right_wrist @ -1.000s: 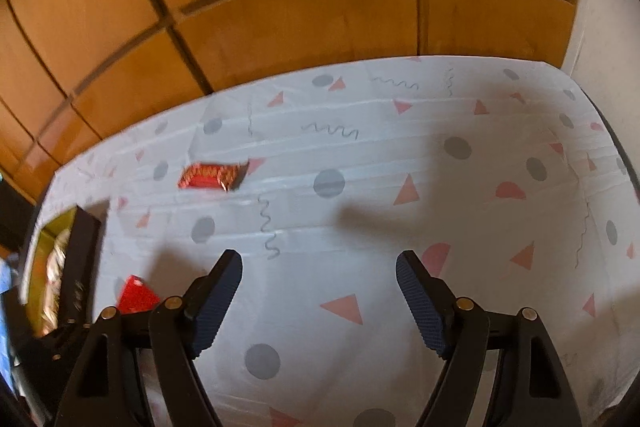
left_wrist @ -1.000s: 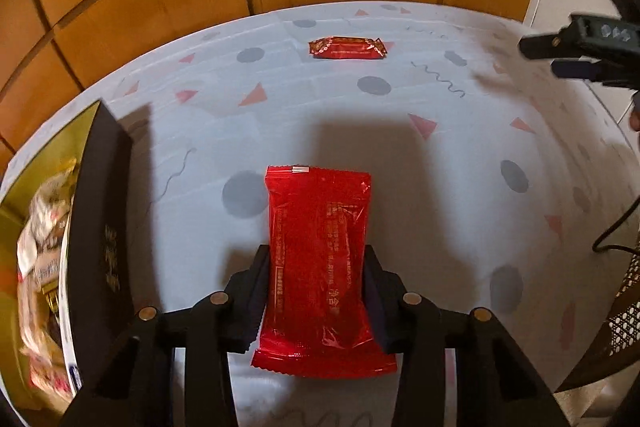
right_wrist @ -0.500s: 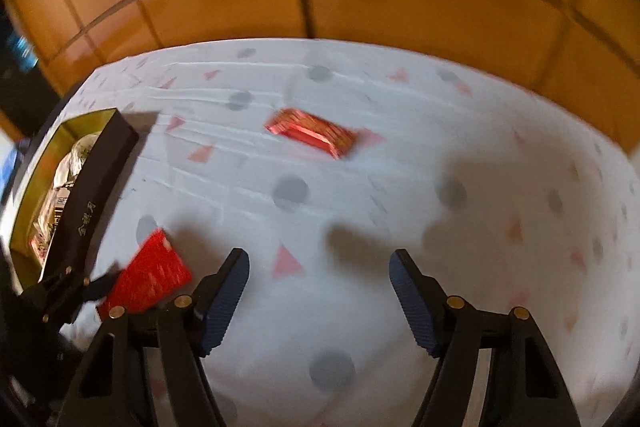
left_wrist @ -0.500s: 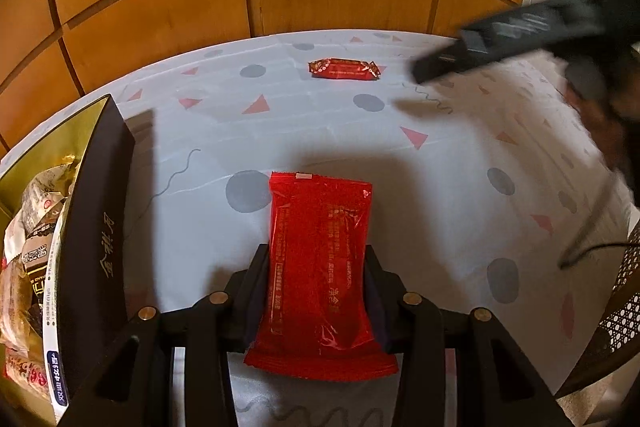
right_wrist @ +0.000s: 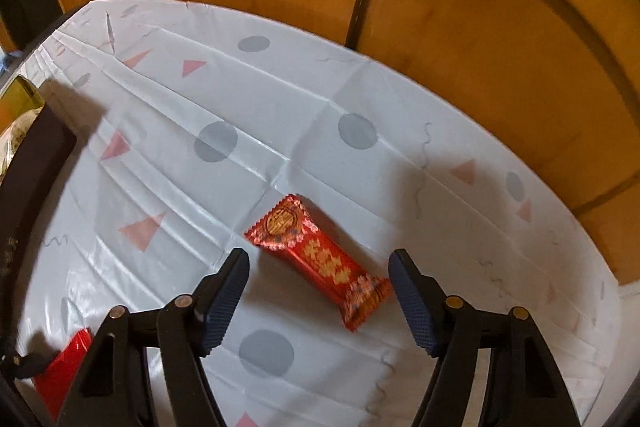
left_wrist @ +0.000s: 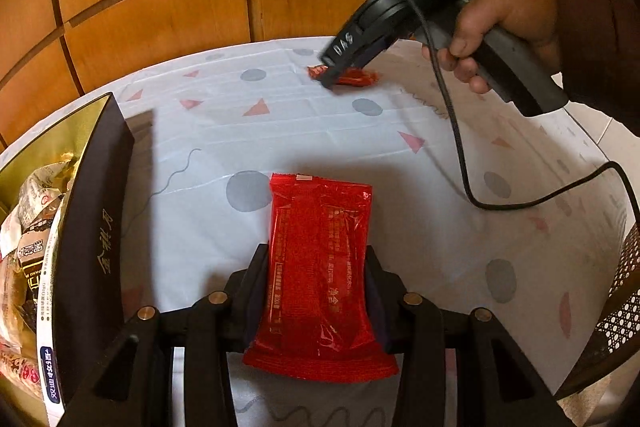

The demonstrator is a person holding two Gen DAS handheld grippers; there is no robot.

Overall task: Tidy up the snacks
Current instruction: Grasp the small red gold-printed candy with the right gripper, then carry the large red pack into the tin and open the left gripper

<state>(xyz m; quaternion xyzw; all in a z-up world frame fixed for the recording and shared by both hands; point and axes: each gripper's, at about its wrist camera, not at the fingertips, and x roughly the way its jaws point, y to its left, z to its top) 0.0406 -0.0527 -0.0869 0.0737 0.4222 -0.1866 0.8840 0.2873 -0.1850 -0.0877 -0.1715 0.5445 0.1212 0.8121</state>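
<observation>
Red flat foil packet (left_wrist: 320,267) clenched in our left gripper (left_wrist: 316,291) | right gripper (right_wrist: 318,301) spread around patterned red candy bar (right_wrist: 320,259) on surface (right_wrist: 280,115) | we judged boxing (left_wrist: 96,227) both unfinished

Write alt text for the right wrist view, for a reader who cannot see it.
The open right gripper hovers over a small red and gold candy lying at a slant on a white tablecloth printed with grey dots and pink triangles. At far left is the edge of a dark box, at lower left a corner of a red packet, and wooden panels stand behind.
</observation>
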